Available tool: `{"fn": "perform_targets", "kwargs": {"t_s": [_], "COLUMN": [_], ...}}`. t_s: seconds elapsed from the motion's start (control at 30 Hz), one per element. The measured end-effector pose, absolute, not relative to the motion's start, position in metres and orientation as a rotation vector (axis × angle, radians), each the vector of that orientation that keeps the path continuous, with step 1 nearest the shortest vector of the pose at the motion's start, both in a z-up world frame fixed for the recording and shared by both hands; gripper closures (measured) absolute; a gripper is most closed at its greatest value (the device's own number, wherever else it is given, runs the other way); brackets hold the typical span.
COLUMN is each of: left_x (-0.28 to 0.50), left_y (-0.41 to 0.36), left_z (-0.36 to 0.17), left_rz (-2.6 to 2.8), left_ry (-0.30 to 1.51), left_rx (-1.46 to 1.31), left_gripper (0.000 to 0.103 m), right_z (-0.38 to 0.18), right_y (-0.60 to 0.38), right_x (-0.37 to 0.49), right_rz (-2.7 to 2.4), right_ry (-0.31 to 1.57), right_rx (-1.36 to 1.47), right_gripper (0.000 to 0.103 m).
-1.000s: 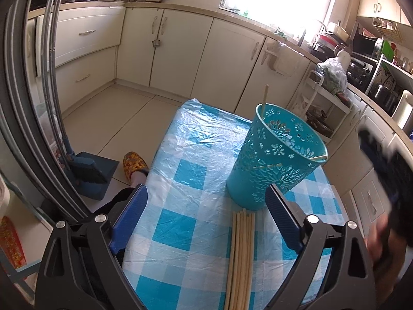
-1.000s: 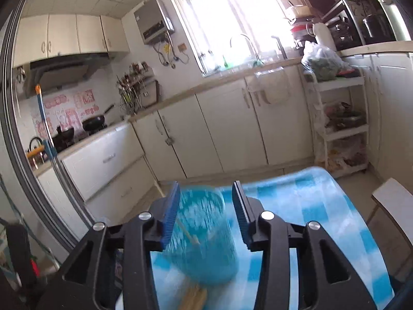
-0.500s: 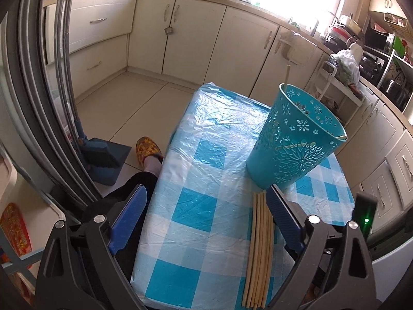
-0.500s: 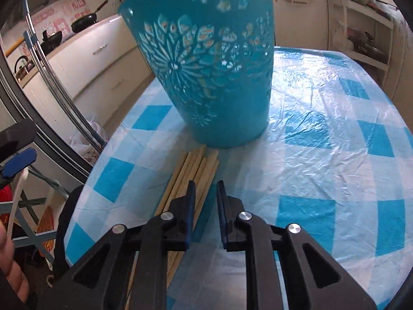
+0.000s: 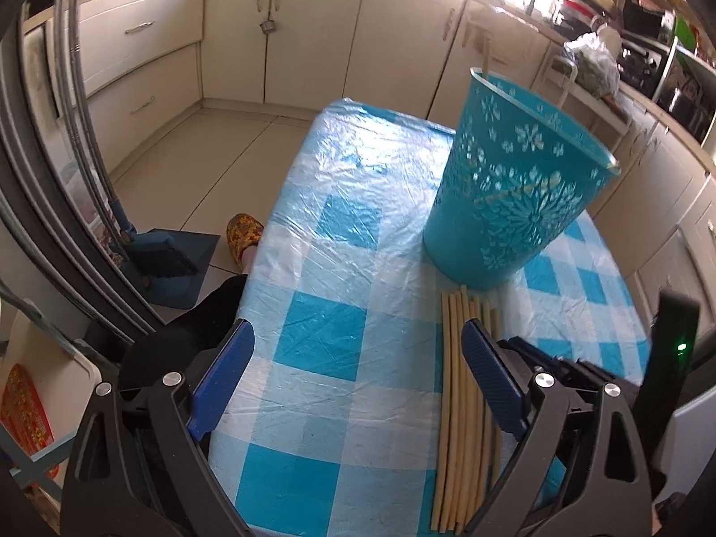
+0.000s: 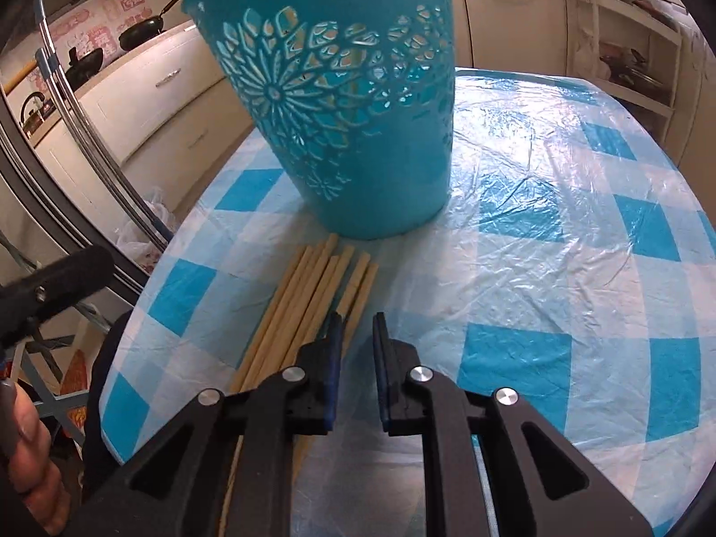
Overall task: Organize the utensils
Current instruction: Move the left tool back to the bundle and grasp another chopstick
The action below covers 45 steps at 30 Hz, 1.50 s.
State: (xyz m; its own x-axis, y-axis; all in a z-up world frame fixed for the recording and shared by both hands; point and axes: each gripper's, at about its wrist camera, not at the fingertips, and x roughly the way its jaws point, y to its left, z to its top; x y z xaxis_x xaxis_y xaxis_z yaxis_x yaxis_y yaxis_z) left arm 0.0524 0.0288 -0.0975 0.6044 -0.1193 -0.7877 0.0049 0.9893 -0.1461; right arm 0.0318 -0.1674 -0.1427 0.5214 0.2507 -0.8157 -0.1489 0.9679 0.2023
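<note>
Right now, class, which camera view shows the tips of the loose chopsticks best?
The right wrist view: the chopsticks fan out with their far tips clear before the blue basket. The left wrist view shows their length, but that gripper's finger overlaps them.

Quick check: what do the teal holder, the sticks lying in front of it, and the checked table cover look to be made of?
Teal holder: likely moulded plastic, smooth satin finish; flower cut-outs and thin even rim suggest it.
Sticks: look like pale bamboo or wood, matte and unvarnished, squared ends; which of the two is unclear.
Checked table cover: thin plastic sheet, glossy; fine crinkles and bright glare.
</note>
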Motion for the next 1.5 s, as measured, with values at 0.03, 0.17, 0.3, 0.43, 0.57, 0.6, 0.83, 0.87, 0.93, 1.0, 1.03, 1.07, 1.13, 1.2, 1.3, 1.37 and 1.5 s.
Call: {"fn": "perform_targets", "kwargs": {"t_s": [0.03, 0.17, 0.3, 0.43, 0.57, 0.6, 0.83, 0.87, 0.93, 1.0, 1.03, 1.07, 1.13, 1.2, 1.3, 1.37, 1.5], "left_x": [0.054, 0.064, 0.076, 0.087, 0.096, 0.097, 0.107, 0.107, 0.11, 0.113, 0.114, 0.115, 0.115, 0.116, 0.118, 0.118, 0.12], "left_y": [0.026, 0.014, 0.003, -0.01, -0.021, -0.022, -0.032, -0.031, -0.032, -0.035, -0.036, -0.039, -0.044, -0.048, -0.049, -0.051, -0.055], "left_z": [-0.101, -0.115, -0.127, -0.135, -0.143, -0.144, -0.153, -0.153, -0.153, -0.153, -0.152, -0.151, -0.15, -0.148, -0.148, -0.147, -0.145], "left_rz": [-0.072, -0.076, -0.088, -0.096, -0.091, -0.088, -0.071, -0.072, -0.079, -0.1, -0.113, -0.13, -0.159, -0.178, -0.188, -0.208, -0.28], "left_ry": [0.928, 0.965, 0.996, 1.012, 1.024, 1.027, 1.04, 1.04, 1.043, 1.04, 1.042, 1.045, 1.048, 1.053, 1.071, 1.07, 1.081], "left_rx": [-0.119, -0.067, -0.028, 0.017, 0.07, 0.082, 0.14, 0.14, 0.145, 0.149, 0.148, 0.149, 0.154, 0.163, 0.145, 0.149, 0.125], "left_gripper": [0.013, 0.013, 0.013, 0.013, 0.013, 0.013, 0.013, 0.013, 0.015, 0.023, 0.03, 0.038, 0.049, 0.053, 0.054, 0.071, 0.098], "right_z": [-0.143, -0.146, -0.145, -0.145, -0.147, -0.147, -0.147, -0.147, -0.148, -0.148, -0.148, -0.148, -0.147, -0.147, -0.147, -0.146, -0.147], "right_y": [-0.166, -0.161, -0.169, -0.181, -0.189, -0.19, -0.195, -0.195, -0.195, -0.196, -0.196, -0.196, -0.199, -0.203, -0.206, -0.203, -0.204], "right_x": [0.033, 0.04, 0.037, 0.03, 0.029, 0.029, 0.029, 0.029, 0.031, 0.033, 0.033, 0.034, 0.035, 0.037, 0.041, 0.042, 0.044], "right_rz": [0.242, 0.249, 0.251, 0.256, 0.269, 0.272, 0.29, 0.29, 0.287, 0.285, 0.287, 0.289, 0.277, 0.26, 0.263, 0.265, 0.268], "right_ry": [0.995, 1.004, 1.006, 0.999, 0.991, 0.989, 0.982, 0.982, 0.981, 0.98, 0.98, 0.982, 0.986, 0.993, 1.007, 1.007, 0.998], "right_rx": [0.099, 0.081, 0.065, 0.078, 0.106, 0.112, 0.139, 0.141, 0.145, 0.142, 0.138, 0.135, 0.131, 0.142, 0.148, 0.117, 0.122], "right_gripper": [0.089, 0.09, 0.095, 0.096, 0.096, 0.096, 0.096, 0.096, 0.096, 0.096, 0.096, 0.096, 0.096, 0.096, 0.096, 0.096, 0.097]}}
